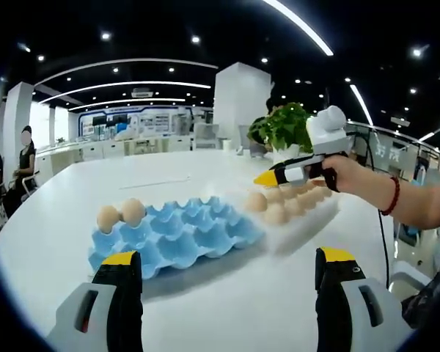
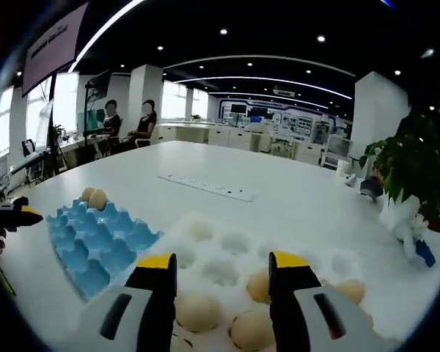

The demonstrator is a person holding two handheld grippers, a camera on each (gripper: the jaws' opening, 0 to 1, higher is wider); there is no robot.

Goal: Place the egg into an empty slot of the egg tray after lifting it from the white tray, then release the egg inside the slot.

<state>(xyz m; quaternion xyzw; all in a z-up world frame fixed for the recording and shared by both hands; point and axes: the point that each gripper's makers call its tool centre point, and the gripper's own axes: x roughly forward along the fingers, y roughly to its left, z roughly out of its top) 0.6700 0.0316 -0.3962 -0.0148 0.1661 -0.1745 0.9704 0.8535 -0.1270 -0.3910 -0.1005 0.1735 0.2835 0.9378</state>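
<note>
The blue egg tray (image 1: 183,235) lies on the white table with two eggs (image 1: 121,214) in its far left corner; its other slots are bare. To its right, the white tray (image 1: 308,216) holds several eggs (image 1: 275,209). My right gripper (image 1: 268,178), held by a hand, hovers over the white tray's near end. In the right gripper view my right gripper (image 2: 224,268) is open above the white tray (image 2: 227,246), with eggs (image 2: 198,312) below and nothing between the jaws. My left gripper (image 1: 227,264) is open in front of the blue tray (image 2: 95,238).
A potted plant (image 1: 282,128) stands beyond the white tray. A white power strip (image 2: 205,188) lies mid-table, and a small white figure (image 2: 403,220) stands at the right. People sit at the far left (image 2: 128,125). My left gripper's tip (image 2: 15,216) shows beside the blue tray.
</note>
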